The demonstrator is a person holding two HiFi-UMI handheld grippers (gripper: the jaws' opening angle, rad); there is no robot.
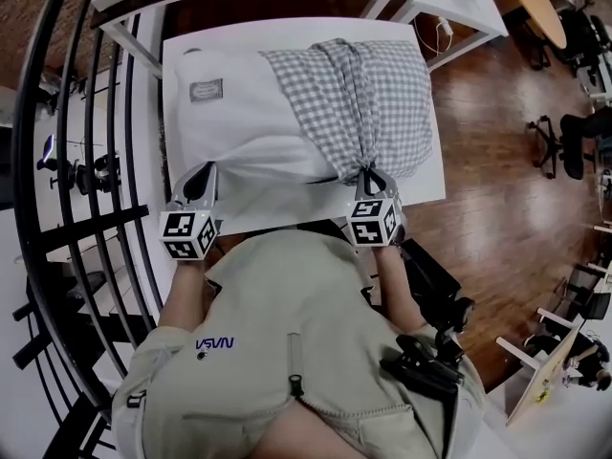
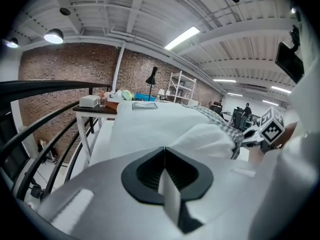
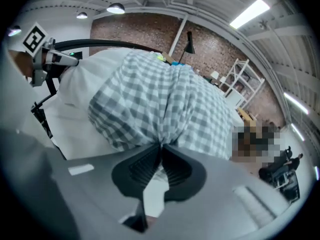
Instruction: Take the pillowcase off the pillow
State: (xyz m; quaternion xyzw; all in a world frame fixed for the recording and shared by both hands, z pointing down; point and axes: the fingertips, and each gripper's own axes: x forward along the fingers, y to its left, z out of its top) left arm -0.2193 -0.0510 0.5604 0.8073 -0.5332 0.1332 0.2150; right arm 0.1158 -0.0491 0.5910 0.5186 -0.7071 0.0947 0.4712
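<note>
Loft room with a brick wall point(image 2: 60, 79), white ceiling beams and a wood floor point(image 1: 497, 142); a black railing point(image 1: 76, 161) is seen at the left of the head view. A white tabletop point(image 1: 432, 185) is set in front of the person, and the pillow point(image 1: 239, 113) is laid across it.

- Pillow: white, with 1 small grey label point(image 1: 206, 91) near its left end. Its left half is bare.
- Pillowcase point(image 1: 368, 103): grey-and-white check, still drawn over the right half of the pillow. Its cloth is bunched into 1 tight gather at the near edge.
- Right gripper point(image 1: 371, 178): placed at that gather, pointed down and away from the person. In the right gripper view the jaws are closed on the checked cloth, which is seen pinched between them.
- Left gripper point(image 1: 201, 175): placed at the near edge of the bare white half. In the left gripper view the 2 jaws are pressed together; a pinch of the pillow's white fabric appears to be caught at the tips, though the white-on-white view leaves this uncertain.
- The 2 grippers are held well apart, 1 at each half of the near edge.
</note>
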